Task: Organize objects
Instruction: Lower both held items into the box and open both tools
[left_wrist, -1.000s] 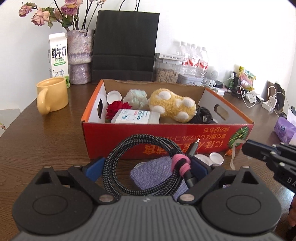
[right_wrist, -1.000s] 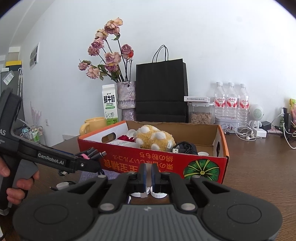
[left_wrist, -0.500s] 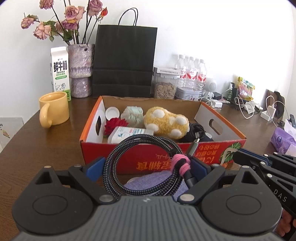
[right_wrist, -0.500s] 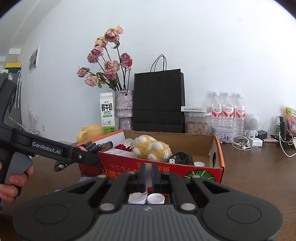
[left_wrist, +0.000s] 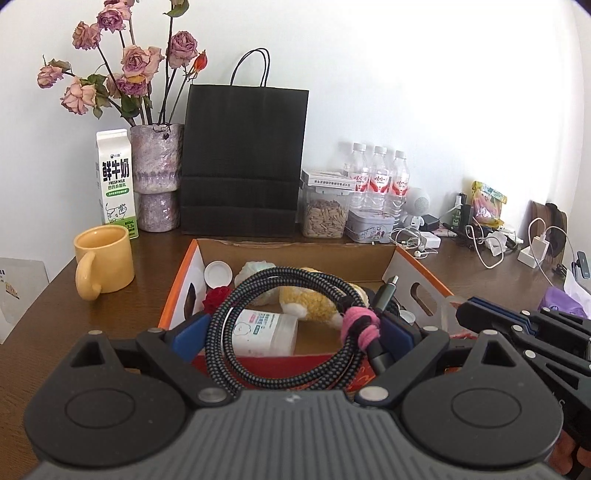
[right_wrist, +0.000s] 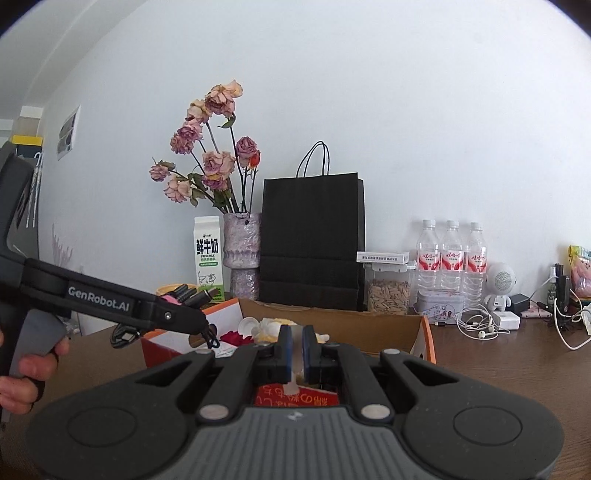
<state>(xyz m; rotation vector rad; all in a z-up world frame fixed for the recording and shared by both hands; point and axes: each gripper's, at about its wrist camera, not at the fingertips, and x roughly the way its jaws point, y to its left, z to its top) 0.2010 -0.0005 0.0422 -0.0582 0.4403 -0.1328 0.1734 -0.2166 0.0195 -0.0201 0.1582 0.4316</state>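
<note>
My left gripper (left_wrist: 293, 326) is shut on a coiled black braided cable (left_wrist: 236, 306) bound with a pink tie (left_wrist: 360, 325). It holds the coil just above the front wall of the red and orange cardboard box (left_wrist: 417, 269). In the box lie a yellow plush toy (left_wrist: 314, 302), a white bottle (left_wrist: 266, 334), a white cap (left_wrist: 218, 275) and a red flower (left_wrist: 216, 297). My right gripper (right_wrist: 294, 345) is shut with a thin pale strip (right_wrist: 293, 369) pinched between its blue pads. It hovers at the box's right front corner, beside the left gripper (right_wrist: 197, 325).
A yellow mug (left_wrist: 105, 260), milk carton (left_wrist: 115, 181), vase of dried roses (left_wrist: 157, 181) and black paper bag (left_wrist: 243, 162) stand behind and left of the box. Water bottles (left_wrist: 378, 181), a seed jar (left_wrist: 325, 212) and chargers with cords (left_wrist: 491, 243) crowd the back right.
Both grippers have risen. The cable coil went from in front of the box's front wall to above its rim, and the purple cloth and caps on the table dropped out of view.
</note>
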